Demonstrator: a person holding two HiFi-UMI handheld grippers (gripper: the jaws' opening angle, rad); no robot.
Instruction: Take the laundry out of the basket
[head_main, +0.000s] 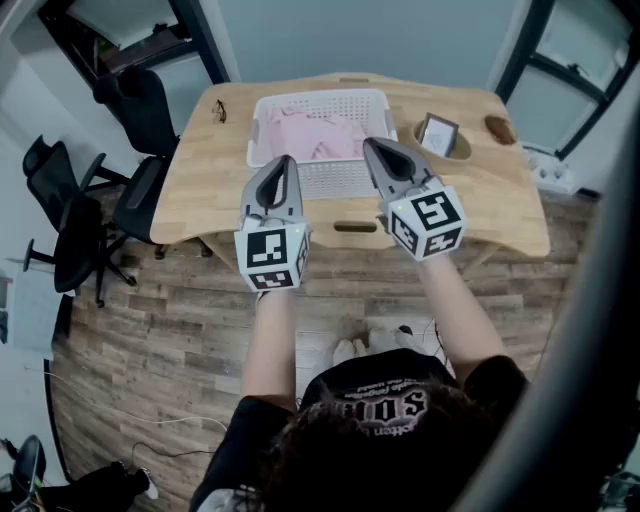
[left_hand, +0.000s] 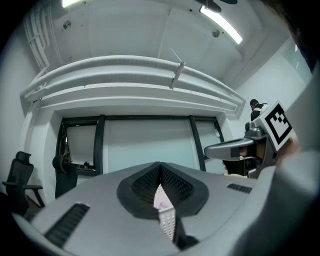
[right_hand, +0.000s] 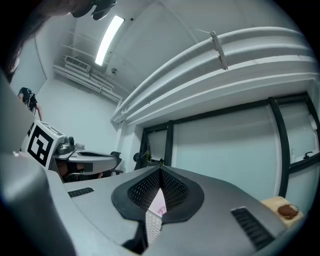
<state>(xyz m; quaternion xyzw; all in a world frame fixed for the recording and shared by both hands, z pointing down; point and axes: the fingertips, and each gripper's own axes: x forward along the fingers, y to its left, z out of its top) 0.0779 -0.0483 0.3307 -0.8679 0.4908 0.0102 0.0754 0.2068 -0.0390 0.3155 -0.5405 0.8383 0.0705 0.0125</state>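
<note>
A white perforated basket (head_main: 331, 180) stands on the far half of the wooden table (head_main: 205, 185), with pink laundry (head_main: 311, 135) piled in its far part. My left gripper (head_main: 283, 161) hovers level over the basket's near left corner, shut and empty. Beside it, my right gripper (head_main: 371, 144) hangs over the basket's near right corner, also shut with nothing in it. In the left gripper view the left gripper (left_hand: 160, 170) shows only a sliver of pink cloth and basket below its closed pads. The right gripper (right_hand: 160, 175) looks the same in the right gripper view.
Black office chairs (head_main: 135, 115) stand left of the table. A small framed item (head_main: 437, 133) sits in a round recess at the table's right, a brown object (head_main: 499, 128) beyond it, and eyeglasses (head_main: 219, 110) at the far left. Windows with dark frames lie ahead.
</note>
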